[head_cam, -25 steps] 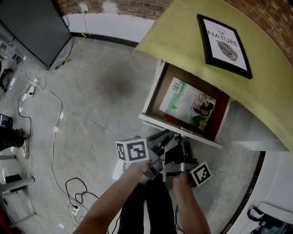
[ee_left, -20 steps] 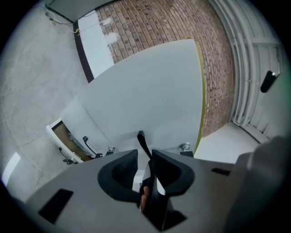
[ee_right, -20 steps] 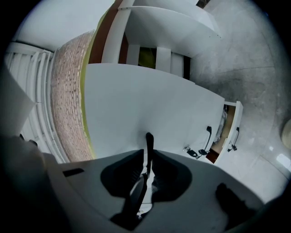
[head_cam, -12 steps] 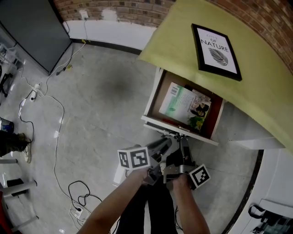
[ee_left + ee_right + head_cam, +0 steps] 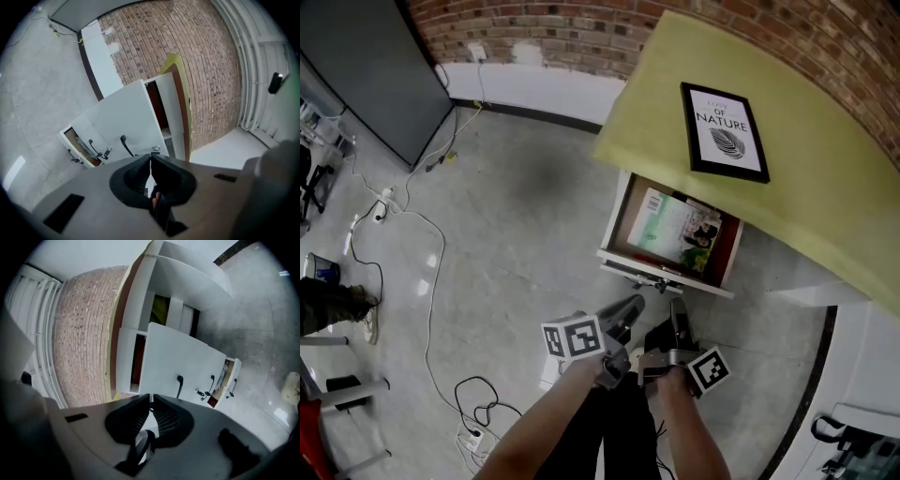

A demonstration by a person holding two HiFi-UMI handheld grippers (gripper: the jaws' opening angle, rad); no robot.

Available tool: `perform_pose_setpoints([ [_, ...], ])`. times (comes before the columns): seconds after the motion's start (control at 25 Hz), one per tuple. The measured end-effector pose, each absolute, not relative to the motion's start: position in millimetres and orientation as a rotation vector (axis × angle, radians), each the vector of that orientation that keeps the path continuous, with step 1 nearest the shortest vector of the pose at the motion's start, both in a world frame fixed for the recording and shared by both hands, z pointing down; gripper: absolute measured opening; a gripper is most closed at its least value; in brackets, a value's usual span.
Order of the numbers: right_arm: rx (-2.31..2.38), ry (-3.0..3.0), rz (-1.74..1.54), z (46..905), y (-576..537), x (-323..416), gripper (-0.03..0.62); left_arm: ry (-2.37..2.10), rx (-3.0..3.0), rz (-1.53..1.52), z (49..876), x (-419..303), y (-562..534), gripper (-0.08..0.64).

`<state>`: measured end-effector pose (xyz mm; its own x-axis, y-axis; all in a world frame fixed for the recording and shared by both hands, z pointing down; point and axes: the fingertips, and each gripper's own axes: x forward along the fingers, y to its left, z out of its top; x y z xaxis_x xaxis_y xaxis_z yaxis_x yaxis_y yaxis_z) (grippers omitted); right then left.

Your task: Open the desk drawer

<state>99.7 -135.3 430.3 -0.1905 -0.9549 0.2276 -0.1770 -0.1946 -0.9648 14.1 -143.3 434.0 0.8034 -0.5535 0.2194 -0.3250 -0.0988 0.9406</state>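
- Right now the drawer (image 5: 637,265) is seen pulled out from under the yellow-green desk top (image 5: 825,178), just right of centre in the head view.
- A book (image 5: 675,230) with a green-and-white cover is seen lying flat inside it.
- A black-framed picture (image 5: 724,131) is laid flat on the desk top, up and to the right of the drawer.
- The left gripper (image 5: 628,307) is held below the drawer in the frame, near its white front but apart from it.
- Its jaws have just been closing; in the left gripper view the tips are seen pressed together, clenched on nothing.
- The right gripper (image 5: 678,311) is held just beside the left one, to its right, also clear of the drawer front.
- In the right gripper view its jaws are seen tip to tip, closed with nothing between them.
- Both are gripped by the person's hands at bottom centre; one marker cube (image 5: 572,337) is seen on the left gripper and another on the right.
- A white cabinet front with a black handle (image 5: 125,145) is shown ahead of the jaws in both gripper views; the open drawer is seen beyond it, lower left in the left gripper view and right of centre in the right.
- Loose cables (image 5: 422,281) are strewn on the grey floor at left.
- A brick wall (image 5: 581,23) is seen along the top edge, and a dark panel (image 5: 366,75) at upper left.
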Motion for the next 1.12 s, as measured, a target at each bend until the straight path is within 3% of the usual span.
perform_pose_setpoints([
  [1.12, -1.335, 1.704, -1.438, 258, -92, 77, 0.012, -0.578, 1.890, -0.174, 251, 23, -79, 0.011],
])
